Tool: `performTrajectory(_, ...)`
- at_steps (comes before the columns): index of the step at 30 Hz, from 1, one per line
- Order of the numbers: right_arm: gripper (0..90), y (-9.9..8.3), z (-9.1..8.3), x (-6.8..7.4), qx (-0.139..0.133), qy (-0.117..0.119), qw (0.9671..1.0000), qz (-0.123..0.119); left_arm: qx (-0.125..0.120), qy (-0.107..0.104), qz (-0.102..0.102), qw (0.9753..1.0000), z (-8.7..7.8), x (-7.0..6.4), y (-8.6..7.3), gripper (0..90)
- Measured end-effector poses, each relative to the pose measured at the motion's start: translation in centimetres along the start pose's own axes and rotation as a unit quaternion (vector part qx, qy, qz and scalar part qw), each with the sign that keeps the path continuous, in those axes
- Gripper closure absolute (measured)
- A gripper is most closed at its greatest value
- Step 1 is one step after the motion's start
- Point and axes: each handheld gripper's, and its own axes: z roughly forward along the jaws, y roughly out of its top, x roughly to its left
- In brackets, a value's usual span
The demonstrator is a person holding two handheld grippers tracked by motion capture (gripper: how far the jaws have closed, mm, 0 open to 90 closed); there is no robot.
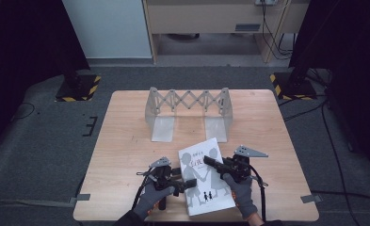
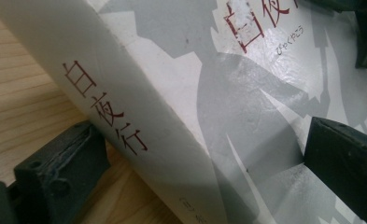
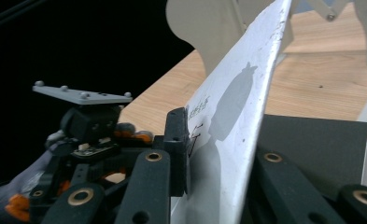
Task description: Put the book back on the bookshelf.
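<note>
A white book with grey silhouettes and red characters on its cover lies near the table's front edge. My left gripper comes in from the left. It is shut on the book's spine side, one jaw under the book and one on the cover. My right gripper reaches across from the right. It is shut on the book's white cover, which runs up between its jaws. Gloved hands hold both grippers.
A grey metal expanding book rack stands at the back middle of the wooden table, and its plates rise behind the book. Bare wood lies between rack and book. Dark carpet surrounds the table.
</note>
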Motion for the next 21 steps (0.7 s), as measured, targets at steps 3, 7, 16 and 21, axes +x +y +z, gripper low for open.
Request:
performTrajectory(3, 75.2, 0.1, 0.0, -0.1, 0.002, 0.009, 1.0, 0.0, 0.002, -0.014, 0.0, 0.9999, 0.2, 0.3, 0.0, 0.0)
performTrajectory(7, 73.4, -0.1, 0.3, -1.0, 0.017, 0.001, 0.9996, 0.021, 0.013, -0.009, -0.017, 0.9997, 0.5, 0.5, -0.1, 0.0)
performTrajectory(16, 67.1, -0.6, 0.8, -2.1, 0.053, -0.022, 0.9978, 0.034, 0.024, -0.001, -0.037, 0.999, 1.0, 0.7, -0.3, 0.6)
performTrajectory(21, 53.3, -0.9, 1.1, -2.2, 0.077, -0.044, 0.9961, 0.005, 0.027, 0.016, -0.038, 0.9988, 1.1, 0.4, -0.2, 2.3)
